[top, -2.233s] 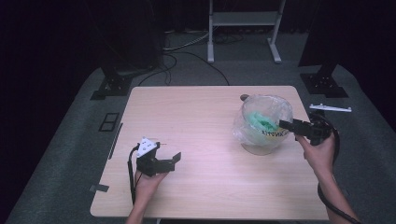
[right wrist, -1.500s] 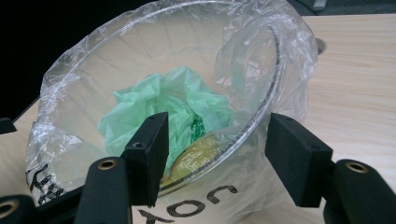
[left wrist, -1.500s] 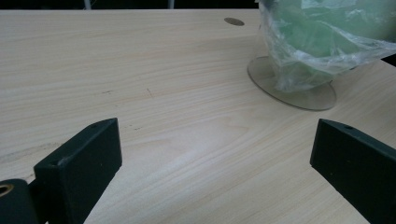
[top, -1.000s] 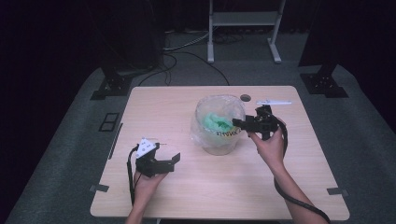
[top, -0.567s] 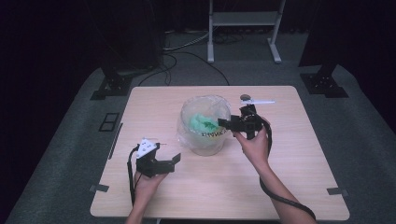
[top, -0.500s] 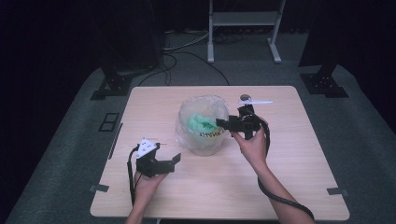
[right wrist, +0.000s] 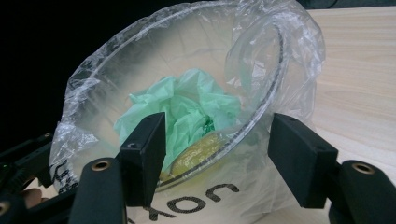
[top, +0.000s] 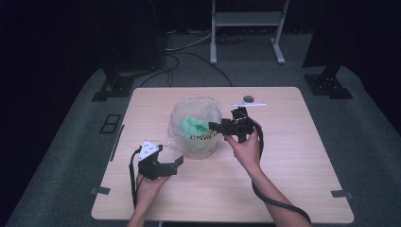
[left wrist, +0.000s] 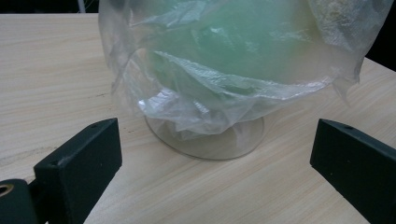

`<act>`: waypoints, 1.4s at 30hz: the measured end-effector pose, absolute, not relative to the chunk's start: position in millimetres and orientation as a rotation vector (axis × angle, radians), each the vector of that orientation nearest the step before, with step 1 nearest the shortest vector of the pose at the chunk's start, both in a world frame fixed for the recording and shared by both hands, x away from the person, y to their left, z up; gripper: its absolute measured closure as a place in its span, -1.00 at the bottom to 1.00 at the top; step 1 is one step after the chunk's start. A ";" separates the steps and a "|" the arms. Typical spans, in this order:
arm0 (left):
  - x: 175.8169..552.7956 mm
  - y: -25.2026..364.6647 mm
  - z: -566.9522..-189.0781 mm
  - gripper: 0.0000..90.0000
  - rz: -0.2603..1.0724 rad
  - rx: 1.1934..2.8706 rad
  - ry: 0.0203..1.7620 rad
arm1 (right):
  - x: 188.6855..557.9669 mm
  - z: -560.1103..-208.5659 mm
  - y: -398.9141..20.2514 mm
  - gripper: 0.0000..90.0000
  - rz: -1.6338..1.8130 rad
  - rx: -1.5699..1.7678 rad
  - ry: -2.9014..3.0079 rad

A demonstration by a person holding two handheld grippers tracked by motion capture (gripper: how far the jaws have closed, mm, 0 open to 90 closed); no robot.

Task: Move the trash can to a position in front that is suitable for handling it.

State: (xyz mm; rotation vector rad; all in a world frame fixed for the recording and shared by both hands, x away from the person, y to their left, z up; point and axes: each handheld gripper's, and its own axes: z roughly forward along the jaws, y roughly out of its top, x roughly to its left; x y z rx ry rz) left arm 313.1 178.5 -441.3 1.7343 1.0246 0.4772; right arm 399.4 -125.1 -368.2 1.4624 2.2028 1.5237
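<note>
Your bag-lined glass bowl [top: 196, 127] sits mid-surface [top: 302, 165], bare wood all around it, green paper [right wrist: 187, 112] inside. Right claw [top: 215, 126] straddles its rim, jaws apart; left claw [top: 178, 161] gapes wide just beside its base.

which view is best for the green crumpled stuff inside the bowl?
Right gripper view: it looks over the rim onto the green crumpled material inside the bag-lined glass bowl. The left gripper view shows it as a green blur through plastic; the high view shows a small green patch.
</note>
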 end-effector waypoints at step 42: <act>324.1 171.6 -385.4 -0.92 0.474 1.679 0.906 | 387.5 -386.0 -234.2 -0.32 1.532 1.509 2.081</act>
